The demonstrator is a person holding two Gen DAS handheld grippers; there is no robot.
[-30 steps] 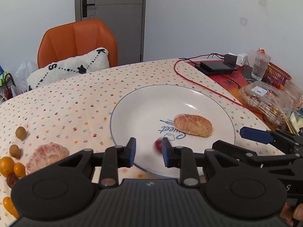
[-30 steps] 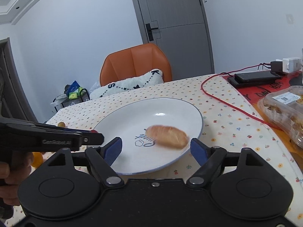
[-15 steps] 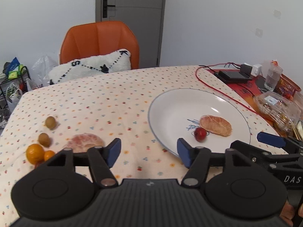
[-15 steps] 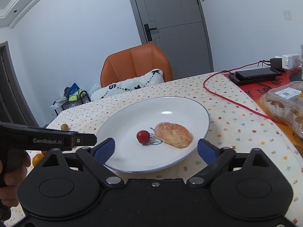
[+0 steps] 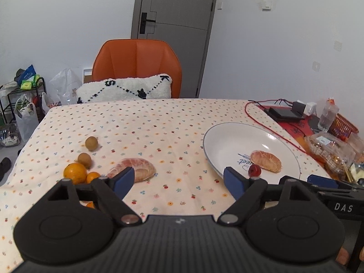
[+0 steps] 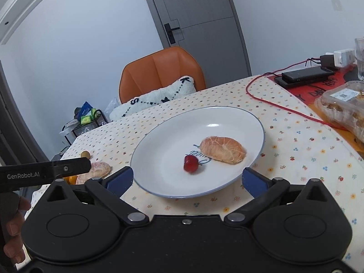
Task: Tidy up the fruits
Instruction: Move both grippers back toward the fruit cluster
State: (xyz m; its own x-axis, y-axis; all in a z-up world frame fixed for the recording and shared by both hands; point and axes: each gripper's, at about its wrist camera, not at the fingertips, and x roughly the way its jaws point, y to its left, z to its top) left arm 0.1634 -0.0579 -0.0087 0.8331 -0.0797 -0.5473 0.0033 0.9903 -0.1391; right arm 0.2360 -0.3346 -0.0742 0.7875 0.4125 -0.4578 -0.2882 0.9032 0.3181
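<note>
Left wrist view: left gripper (image 5: 179, 180) jaws spread over the worktop (image 5: 147, 132), holding nothing. Right gripper (image 6: 186, 178) jaws spread before the plate (image 6: 159, 141) holding cherry (image 6: 190, 163) and segment (image 6: 224, 149).

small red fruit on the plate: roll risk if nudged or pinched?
The small red fruit looks round and glossy, so it would probably roll on the smooth plate if nudged. It may slip between the pads, and probably bruises if pinched hard.

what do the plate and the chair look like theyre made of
Plate: likely glazed ceramic; glossy white with a bright highlight and a thin blue rim line.
Chair: orange leather or faux leather, which one unclear; smooth, slightly shiny panels with stitched seams.
</note>
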